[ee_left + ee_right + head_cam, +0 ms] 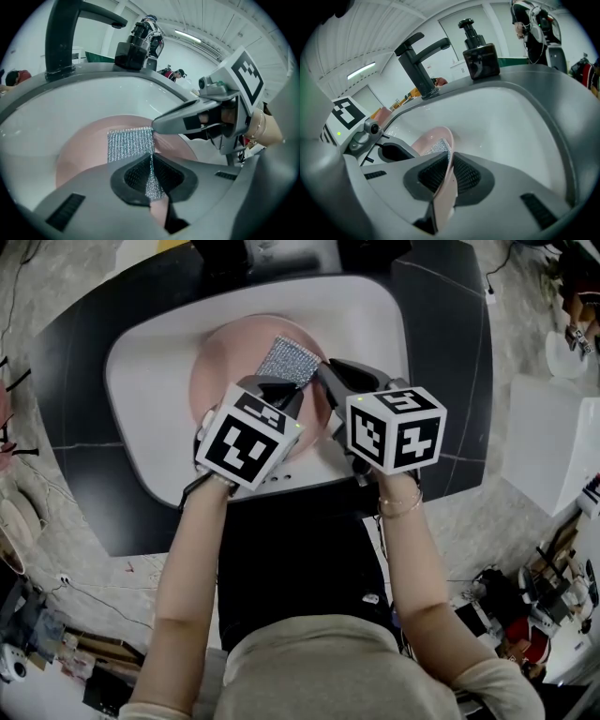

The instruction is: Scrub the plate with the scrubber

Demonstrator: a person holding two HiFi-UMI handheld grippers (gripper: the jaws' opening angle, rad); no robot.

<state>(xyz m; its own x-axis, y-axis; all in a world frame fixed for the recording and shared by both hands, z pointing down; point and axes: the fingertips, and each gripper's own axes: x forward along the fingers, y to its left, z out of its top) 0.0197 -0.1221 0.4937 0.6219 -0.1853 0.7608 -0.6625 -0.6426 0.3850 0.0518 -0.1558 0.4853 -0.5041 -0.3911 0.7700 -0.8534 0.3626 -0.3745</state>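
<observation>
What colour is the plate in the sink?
The plate is pale pink, clearest in the head view.

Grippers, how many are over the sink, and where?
2. The left gripper is shut on the scrubber over the plate; the right gripper, beside it, clamps the plate's rim. None seem hidden.

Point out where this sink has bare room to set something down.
Bare basin floor lies between the round pink plate and the white sink's left wall, and again beyond the plate toward the far right corner. Crowded: the plate's near right side, where the left gripper, right gripper and silver mesh scrubber meet.
</observation>
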